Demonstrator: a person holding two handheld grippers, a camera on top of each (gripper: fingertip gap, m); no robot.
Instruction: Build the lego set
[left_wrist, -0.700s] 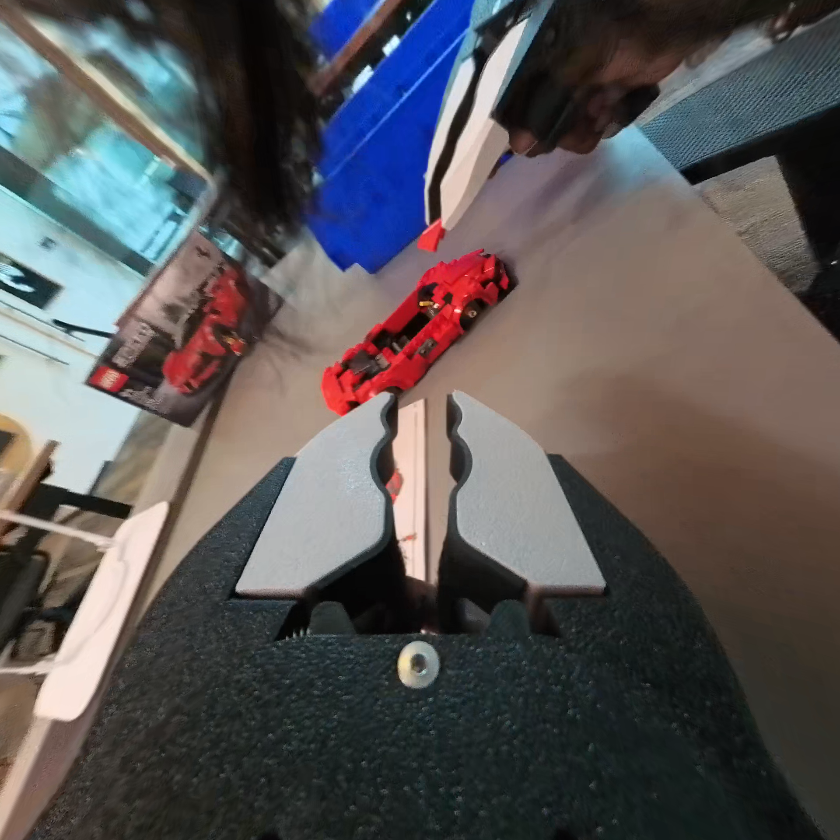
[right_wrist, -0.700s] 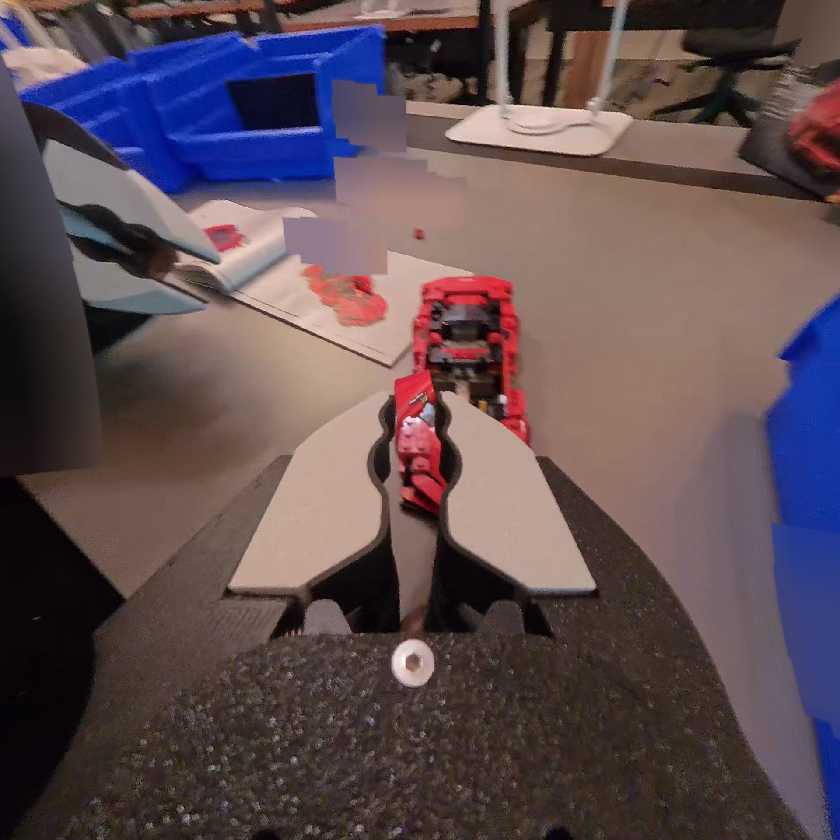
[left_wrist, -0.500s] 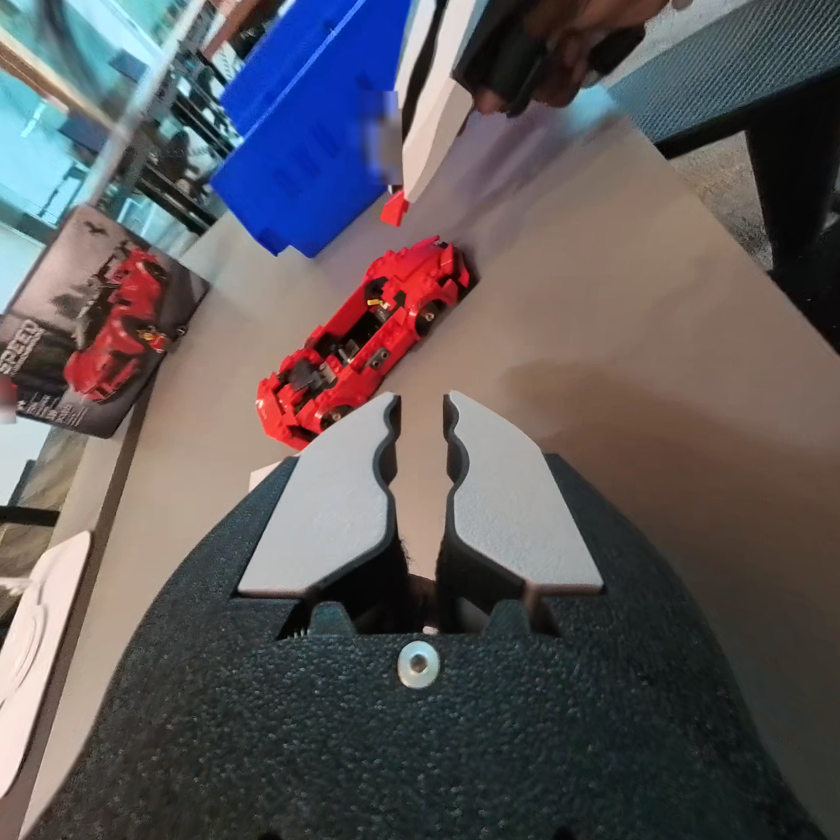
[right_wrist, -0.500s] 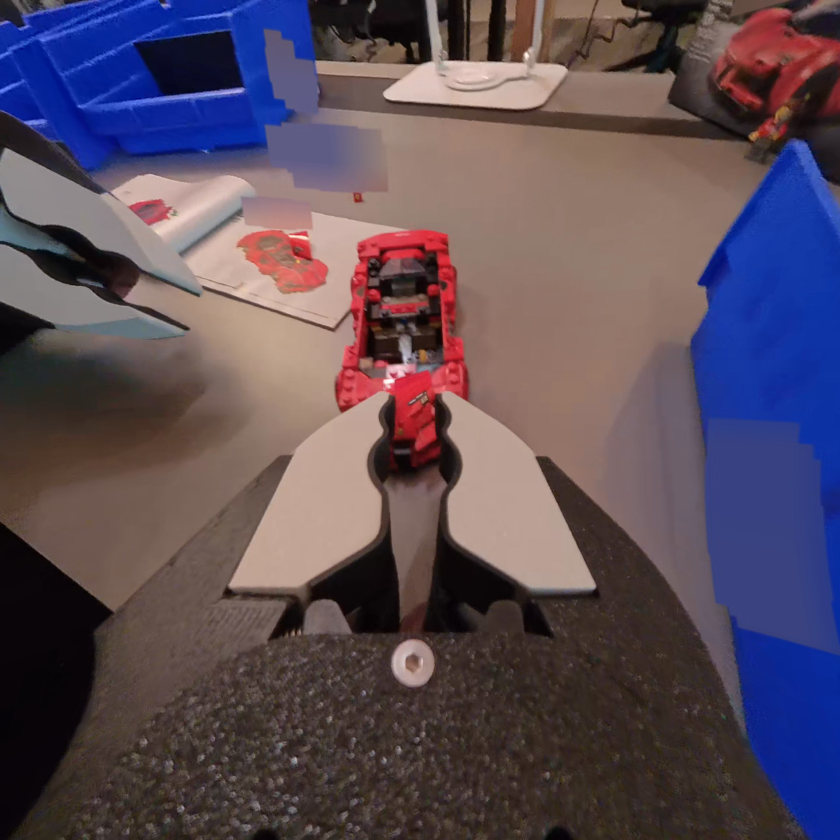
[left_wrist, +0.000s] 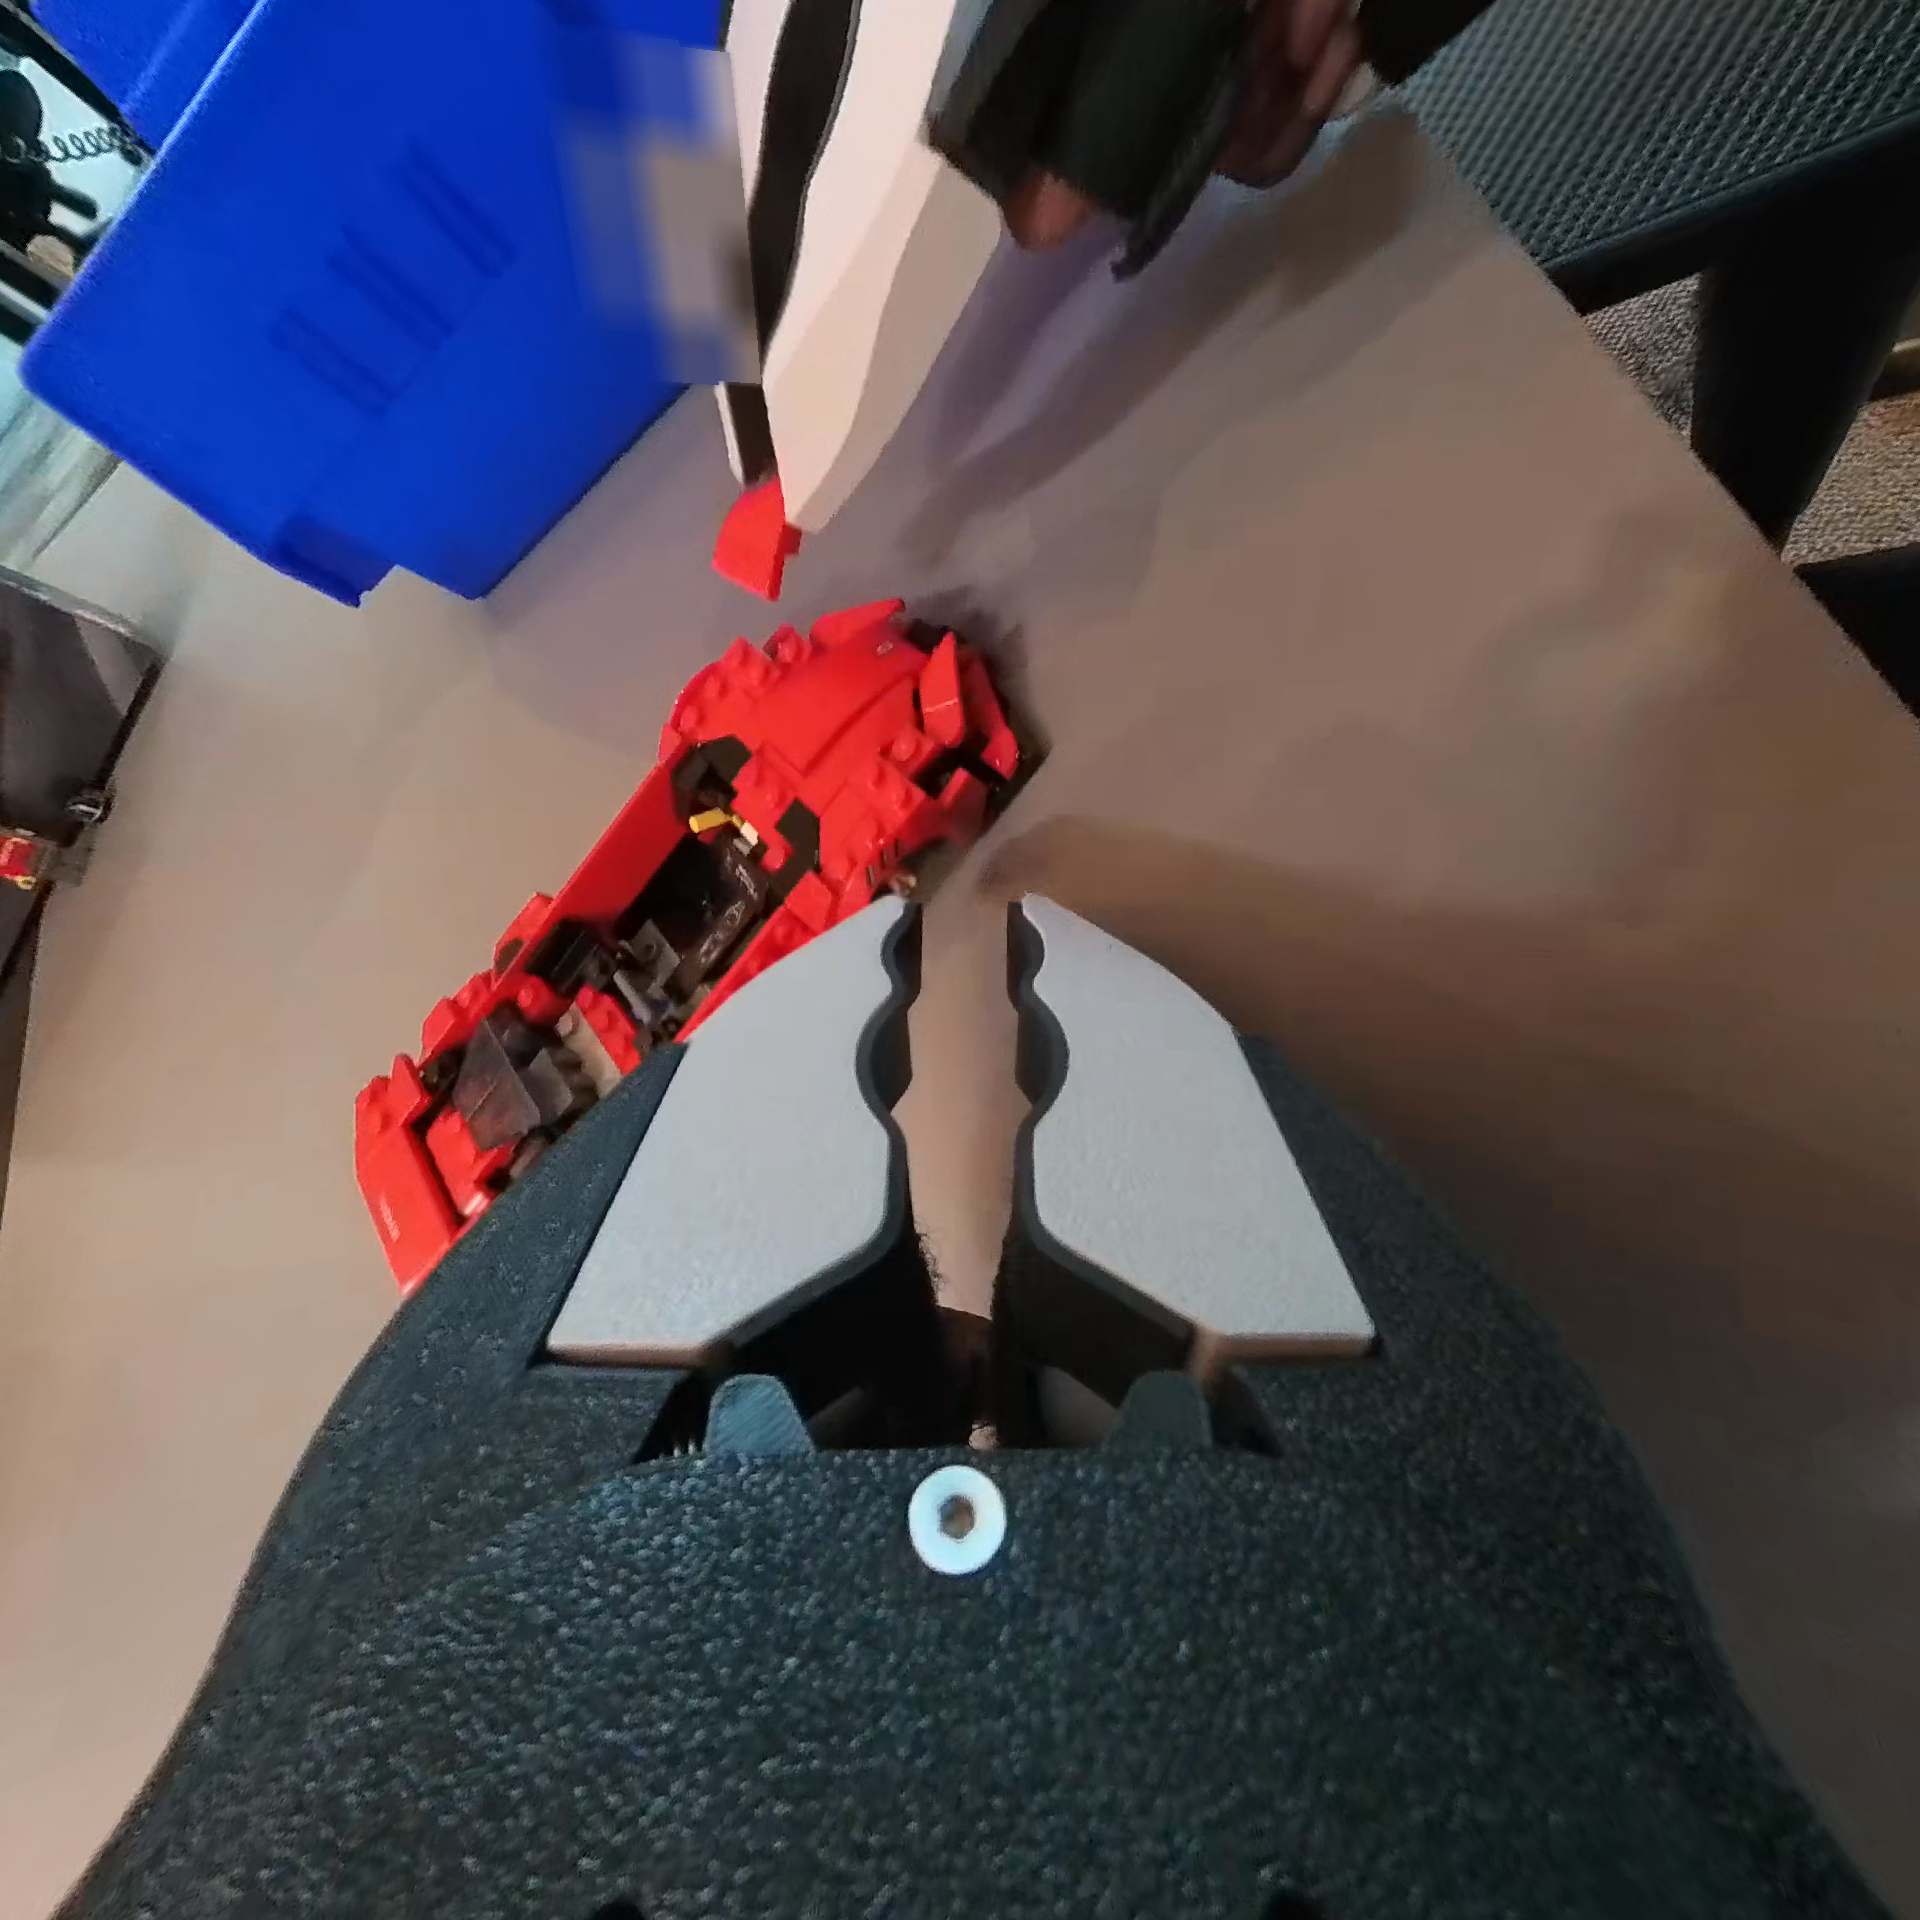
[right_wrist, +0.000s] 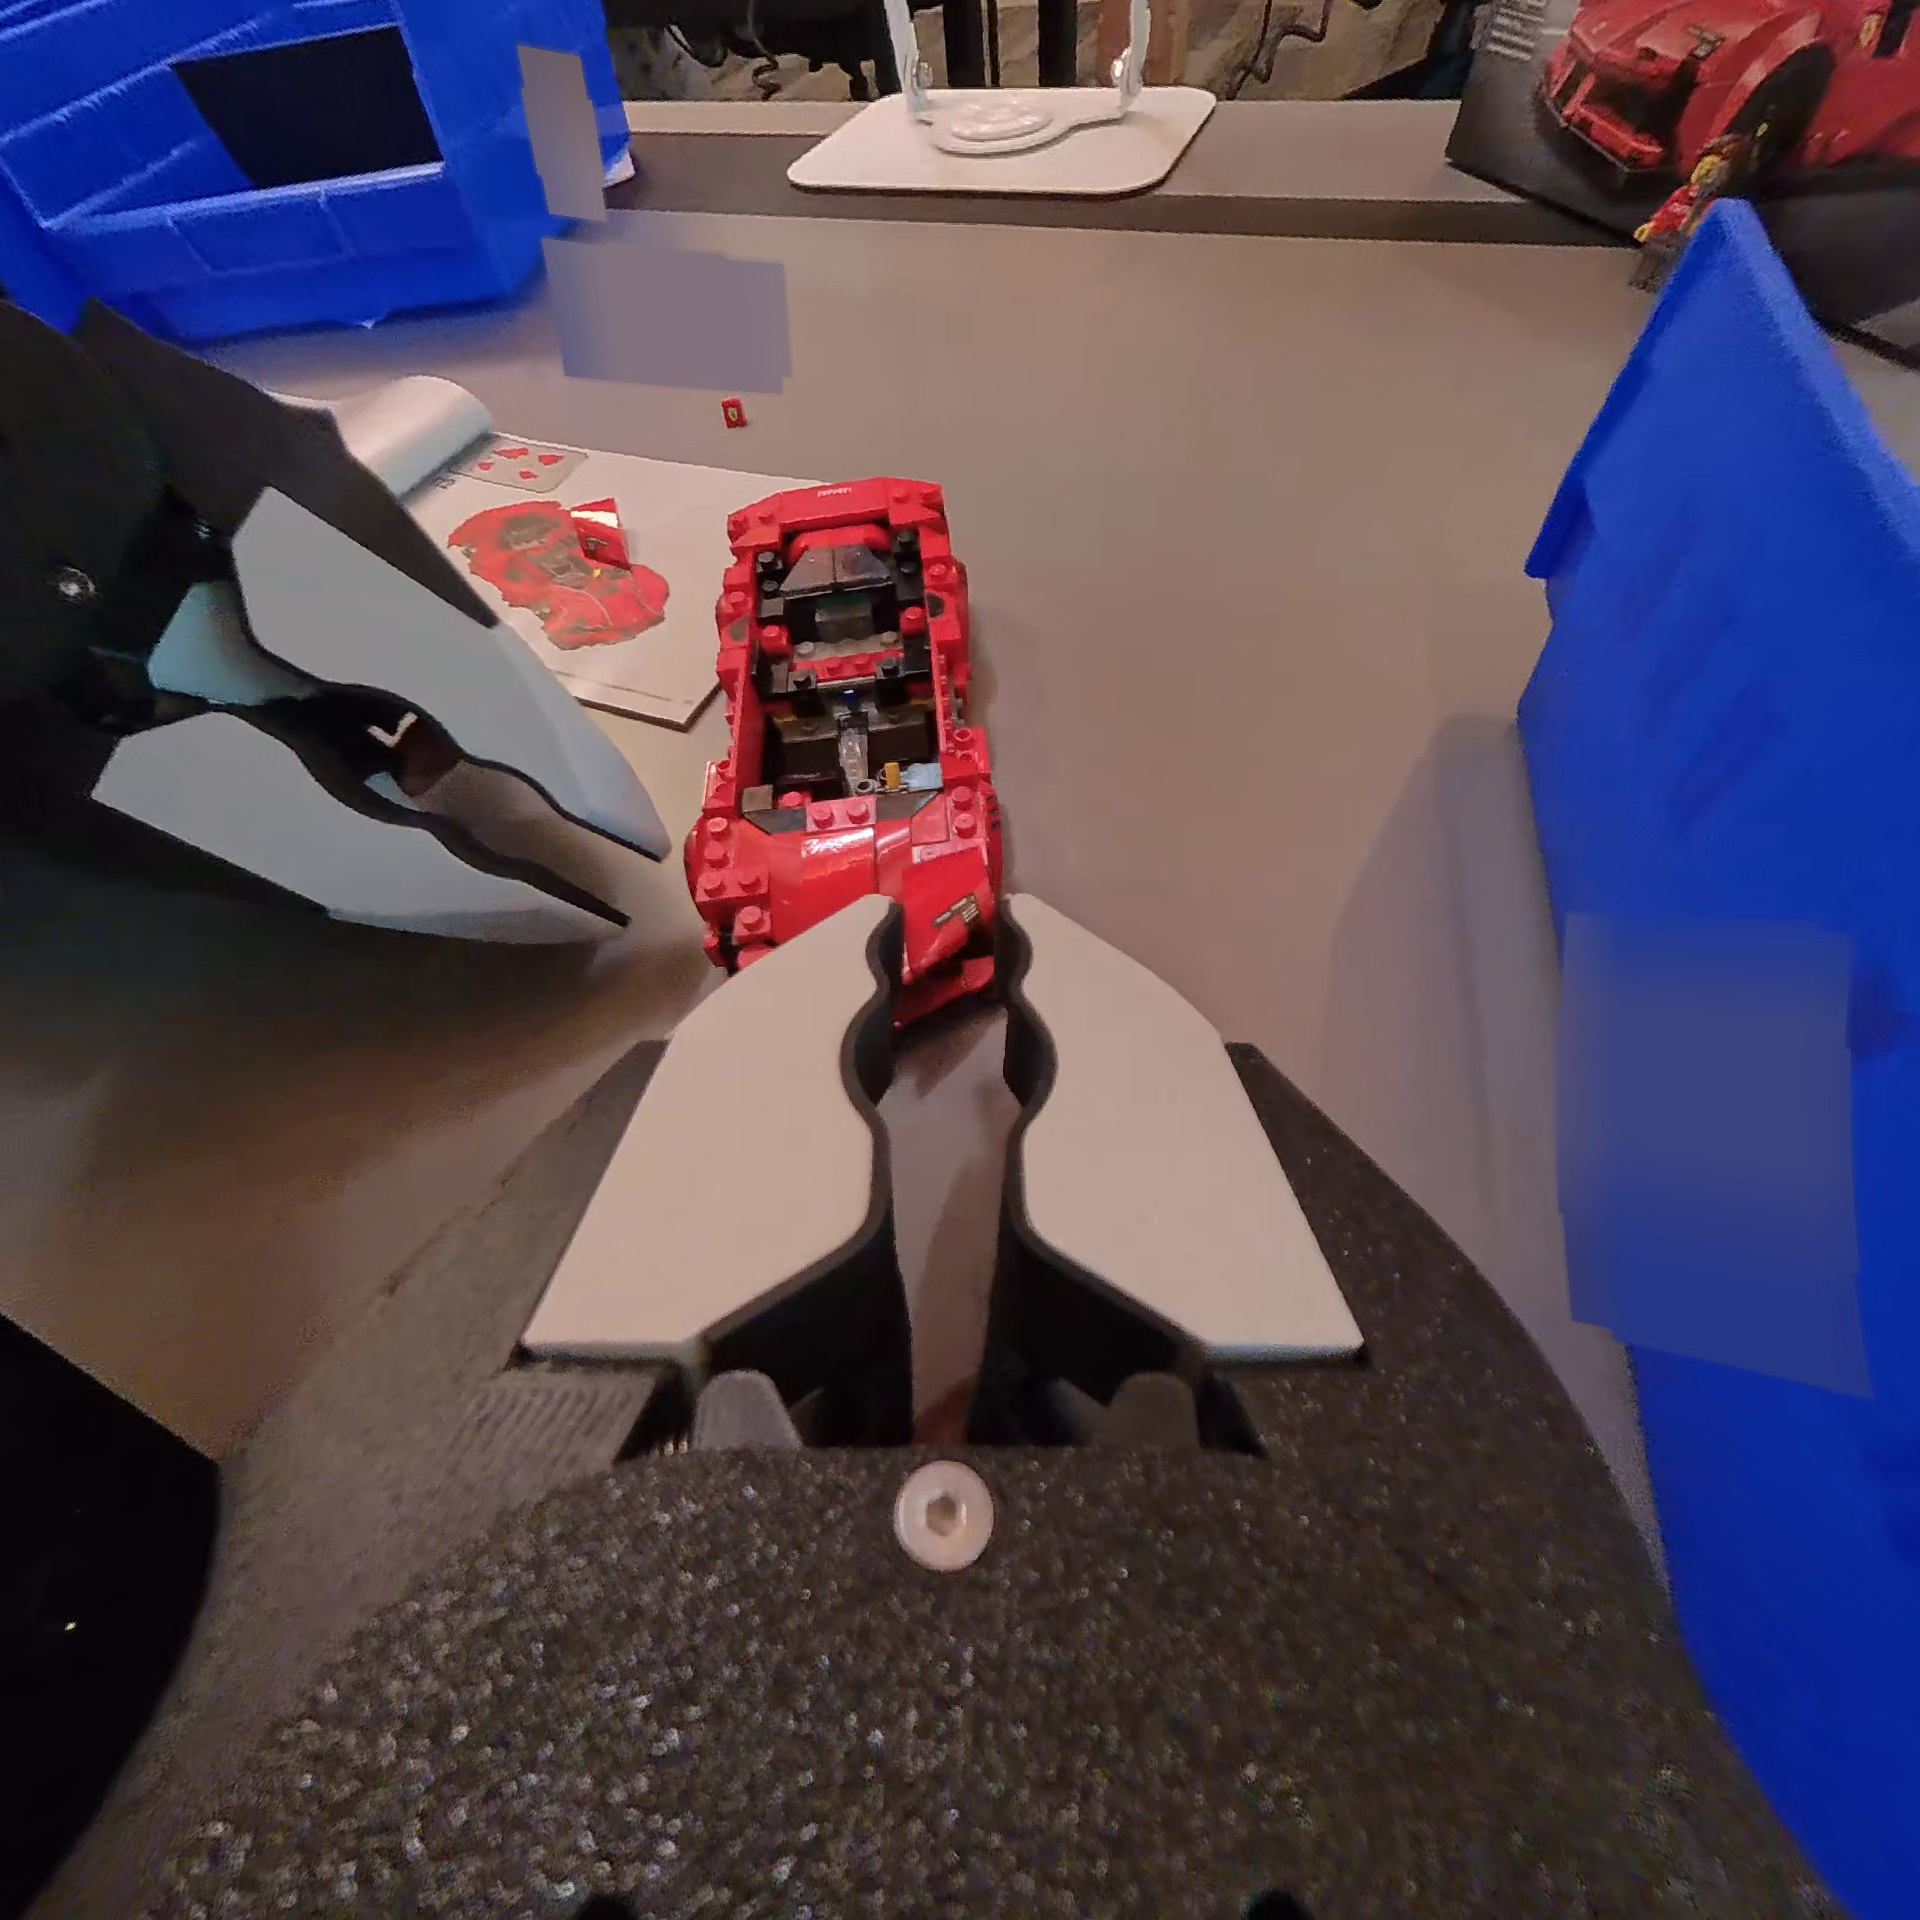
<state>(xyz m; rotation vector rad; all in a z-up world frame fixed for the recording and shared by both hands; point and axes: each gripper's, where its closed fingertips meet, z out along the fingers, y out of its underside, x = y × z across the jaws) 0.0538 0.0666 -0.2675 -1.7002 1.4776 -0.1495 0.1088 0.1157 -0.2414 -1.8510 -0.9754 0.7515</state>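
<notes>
A part-built red lego car (right_wrist: 842, 748) stands on the grey table; in the left wrist view it (left_wrist: 727, 894) lies diagonally. My right gripper (right_wrist: 945, 914) is shut on a small red lego piece (right_wrist: 940, 935) and holds it at the car's near end, touching or just above it. In the left wrist view that gripper (left_wrist: 769, 499) hangs over the car's far end with the red piece (left_wrist: 753, 545) at its tips. My left gripper (left_wrist: 961, 914) is slightly open and empty, its tips just beside the car's front corner. It also shows at the left of the right wrist view (right_wrist: 634, 883).
An open instruction booklet (right_wrist: 603, 592) lies left of the car, with a tiny red piece (right_wrist: 734, 411) beyond it. Blue bins stand at the right (right_wrist: 1745, 727) and far left (right_wrist: 260, 156). The set's box (right_wrist: 1714, 94) and a white stand base (right_wrist: 997, 135) are at the back. Tip to tip, the grippers are about 8 cm apart.
The right gripper has carried the red piece down to the car's near end. The left gripper has swung away from the booklet and closed in beside the car. Jaw gaps look unchanged.
</notes>
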